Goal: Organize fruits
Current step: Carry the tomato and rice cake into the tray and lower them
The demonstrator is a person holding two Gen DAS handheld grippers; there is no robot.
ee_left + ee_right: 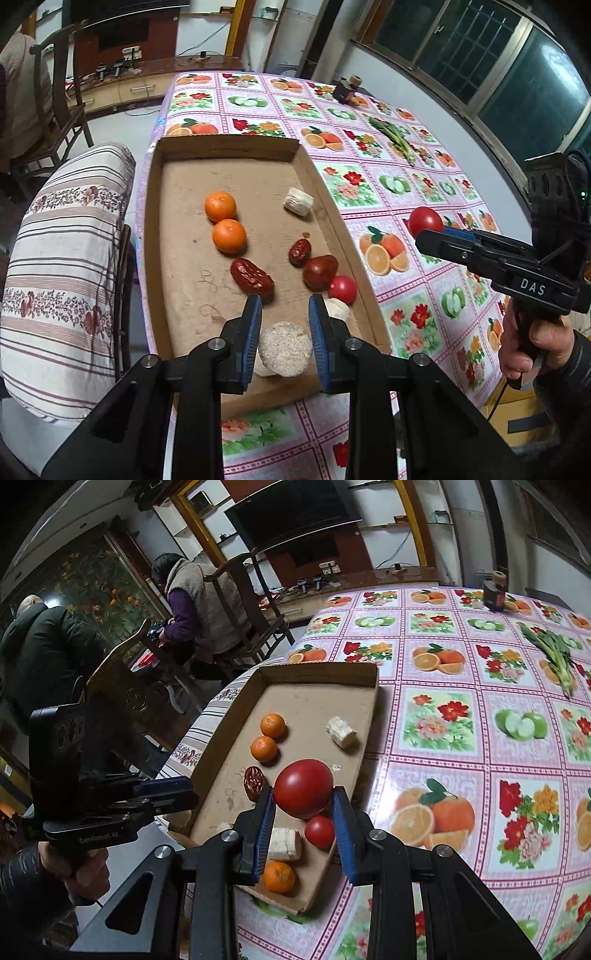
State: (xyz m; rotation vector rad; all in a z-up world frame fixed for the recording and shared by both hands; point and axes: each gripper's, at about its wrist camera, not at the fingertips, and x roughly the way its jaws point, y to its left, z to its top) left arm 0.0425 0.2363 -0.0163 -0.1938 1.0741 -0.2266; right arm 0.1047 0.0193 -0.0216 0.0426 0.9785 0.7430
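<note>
A shallow cardboard tray (334, 218) lies on a table under a fruit-print cloth (399, 184), and everything else sits in relation to it. The right gripper (303, 805) hangs above the tray's near end with its blue pads clamped on a big tomato (303, 788), which is held clear of the tray floor. The left gripper (284, 314) hovers over the tray's near end, its jaws at their narrowest with nothing between the pads; a round rice cake (285, 349) lies on the tray floor below them. Inside the tray, toward the middle, two oranges (224, 221) sit touching each other, with three red dates (280, 267) nearer the near end. A small tomato (342, 289) rests against the tray's right wall, and a pale ridged chunk (298, 201) lies near that wall farther back. A third orange (279, 877) sits at the tray's near corner. Beyond the tray, on the cloth, lie green stalks (393, 138).
</note>
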